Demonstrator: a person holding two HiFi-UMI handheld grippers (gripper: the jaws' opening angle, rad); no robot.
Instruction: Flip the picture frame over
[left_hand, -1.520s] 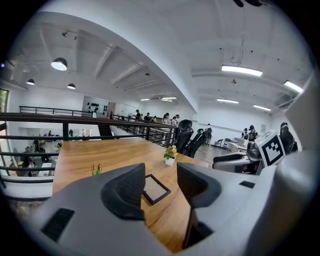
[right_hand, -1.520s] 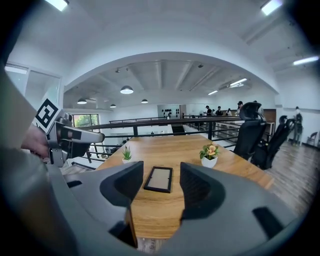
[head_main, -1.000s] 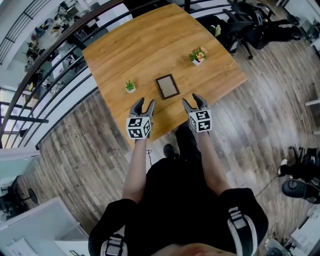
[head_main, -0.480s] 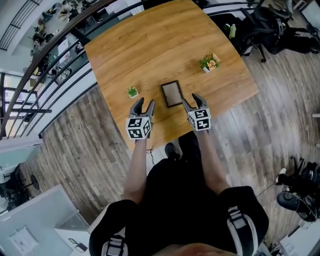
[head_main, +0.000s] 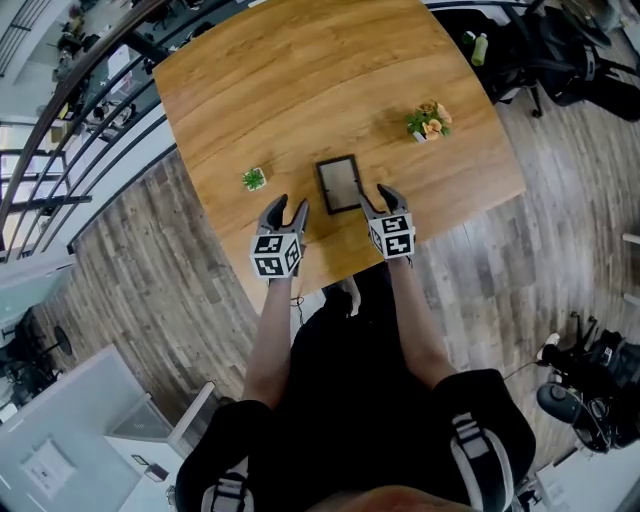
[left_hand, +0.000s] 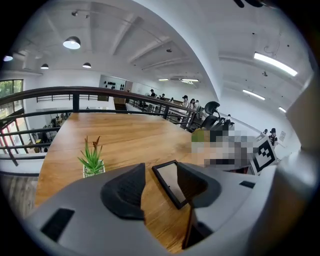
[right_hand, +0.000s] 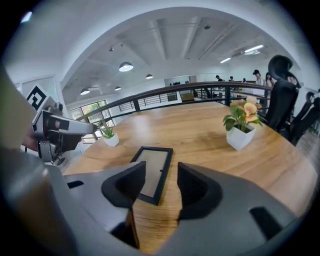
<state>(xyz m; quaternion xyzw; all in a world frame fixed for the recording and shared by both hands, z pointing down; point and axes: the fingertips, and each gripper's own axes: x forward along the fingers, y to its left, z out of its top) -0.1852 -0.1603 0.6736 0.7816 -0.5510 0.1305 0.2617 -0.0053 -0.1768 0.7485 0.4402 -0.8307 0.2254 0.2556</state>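
We see the black rectangular picture frame (head_main: 339, 184) lying flat on the light wooden tabletop (head_main: 300, 90), near its lower edge at the centre of the head view. Our left gripper (head_main: 285, 212) hovers just to the lower left of it, jaws well apart and holding nothing. Our right gripper (head_main: 380, 197) is just beside the frame's lower right corner. Its jaws have just been closing a little but stand apart, gripping nothing, with the frame lying ahead of them. A small spiky green plant in a white pot (head_main: 254, 179) stands left of the frame, and an orange-flowered plant in a white pot (head_main: 429, 121) stands to the upper right.
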